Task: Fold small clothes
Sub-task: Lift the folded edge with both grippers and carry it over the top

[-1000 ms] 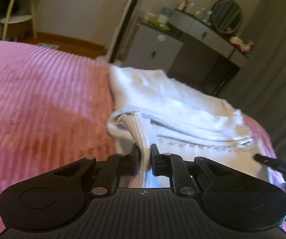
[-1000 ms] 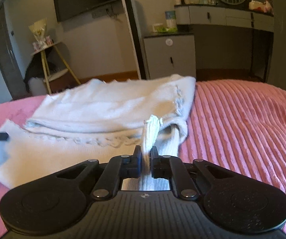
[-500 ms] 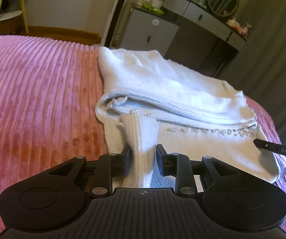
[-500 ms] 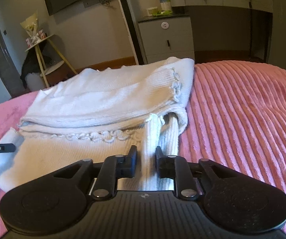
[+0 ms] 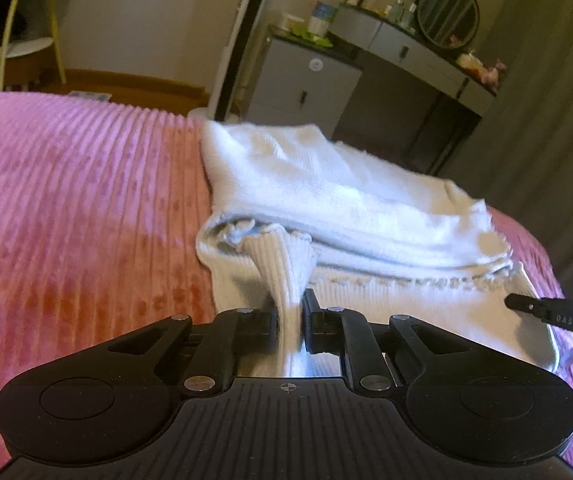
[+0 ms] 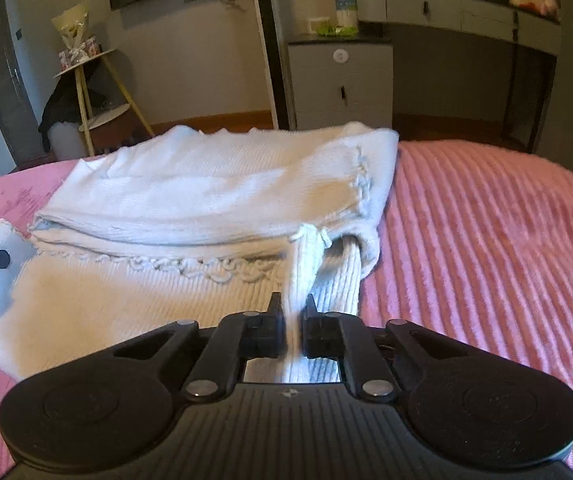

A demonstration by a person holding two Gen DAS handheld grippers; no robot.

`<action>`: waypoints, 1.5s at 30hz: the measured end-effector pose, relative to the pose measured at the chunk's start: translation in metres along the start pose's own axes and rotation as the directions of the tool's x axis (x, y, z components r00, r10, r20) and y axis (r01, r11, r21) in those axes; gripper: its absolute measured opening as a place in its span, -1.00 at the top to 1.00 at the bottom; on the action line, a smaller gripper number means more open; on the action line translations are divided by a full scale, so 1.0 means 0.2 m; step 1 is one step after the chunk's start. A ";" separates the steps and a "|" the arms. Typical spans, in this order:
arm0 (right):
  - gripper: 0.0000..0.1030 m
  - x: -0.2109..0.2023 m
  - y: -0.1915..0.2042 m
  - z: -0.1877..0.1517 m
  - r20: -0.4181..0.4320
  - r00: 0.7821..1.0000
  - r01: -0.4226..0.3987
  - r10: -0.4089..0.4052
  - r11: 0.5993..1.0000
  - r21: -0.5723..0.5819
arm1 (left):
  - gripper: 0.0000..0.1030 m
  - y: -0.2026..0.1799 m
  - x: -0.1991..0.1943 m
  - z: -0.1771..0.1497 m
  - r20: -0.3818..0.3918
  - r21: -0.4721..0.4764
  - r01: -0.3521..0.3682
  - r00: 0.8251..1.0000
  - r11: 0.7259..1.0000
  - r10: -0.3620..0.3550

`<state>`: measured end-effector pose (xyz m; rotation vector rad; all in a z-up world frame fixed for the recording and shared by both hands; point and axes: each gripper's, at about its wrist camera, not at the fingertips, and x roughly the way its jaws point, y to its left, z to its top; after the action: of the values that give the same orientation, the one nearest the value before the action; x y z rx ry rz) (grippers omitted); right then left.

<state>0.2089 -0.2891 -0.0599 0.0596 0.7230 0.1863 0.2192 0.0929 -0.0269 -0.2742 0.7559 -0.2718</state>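
The white knit sweater [image 6: 190,200] lay folded on the pink bed [image 6: 486,240], long axis left-to-right at frame centre. Each hand-held gripper, left [image 5: 290,316] and right [image 6: 294,316], was clamped on a ribbed cuff.

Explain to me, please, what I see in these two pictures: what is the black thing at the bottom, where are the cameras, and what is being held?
No robot works here. A person holds one pair of black tongs in each hand, and a wide-angle camera on each looks forward along its two fingers. One picture comes from the left tongs, the other from the right tongs; the black shape below is the tool's own body. On the bed's pink ribbed blanket lies a partly folded white knitted garment. Each pair of tongs is shut on a ribbed part of that garment near its corner. At the edge of each picture, the black tip of the other tongs shows.
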 end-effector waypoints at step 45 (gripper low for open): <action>0.86 0.77 -0.05 0.65 0.050 0.969 0.244 -0.242 0.968 -0.051 | 0.76 -0.04 0.70 0.58 0.049 0.244 -0.198 0.980 0.949 0.192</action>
<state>0.4098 -0.2682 -0.0651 -0.0787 0.6754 -0.0293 0.3974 0.0554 -0.0328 0.0347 0.7112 -0.1720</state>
